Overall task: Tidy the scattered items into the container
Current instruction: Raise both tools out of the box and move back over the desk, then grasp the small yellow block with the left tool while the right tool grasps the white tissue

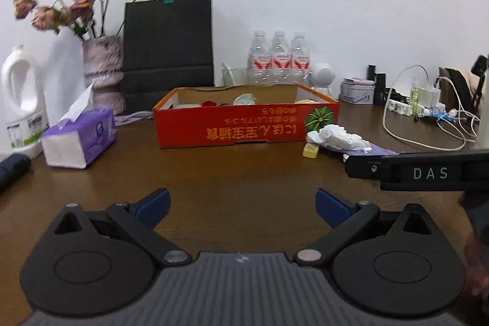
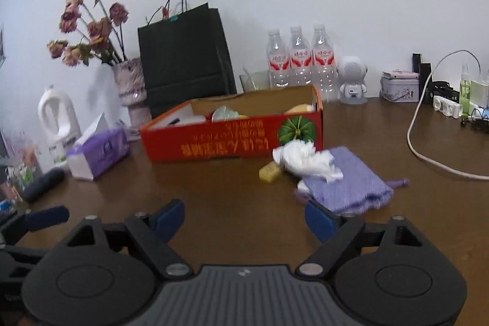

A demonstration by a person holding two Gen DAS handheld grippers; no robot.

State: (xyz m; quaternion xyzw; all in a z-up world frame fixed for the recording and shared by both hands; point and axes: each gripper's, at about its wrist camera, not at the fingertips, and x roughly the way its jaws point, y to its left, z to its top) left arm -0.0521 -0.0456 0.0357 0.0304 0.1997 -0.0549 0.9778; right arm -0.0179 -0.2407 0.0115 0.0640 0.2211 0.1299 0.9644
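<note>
A red cardboard box [image 1: 244,124] [image 2: 232,136] stands mid-table with several small items inside. By its right front corner lie a crumpled white tissue [image 1: 339,136] [image 2: 305,158], a small yellow block [image 1: 310,150] [image 2: 270,171] and a purple cloth [image 2: 348,182] [image 1: 371,151]. My left gripper [image 1: 243,200] is open over bare table, well short of the box. My right gripper [image 2: 244,210] is open too, its right fingertip close to the cloth's near edge. Nothing sits between either pair of fingers. The right gripper's black body [image 1: 428,171] shows at the right edge of the left wrist view.
A purple tissue pack [image 1: 79,139], a white detergent bottle [image 1: 21,103] and a vase of dried roses [image 1: 104,69] stand at left. Behind the box are a black paper bag [image 1: 168,51] and three water bottles [image 1: 279,57]. A power strip with cables [image 1: 428,112] lies at right.
</note>
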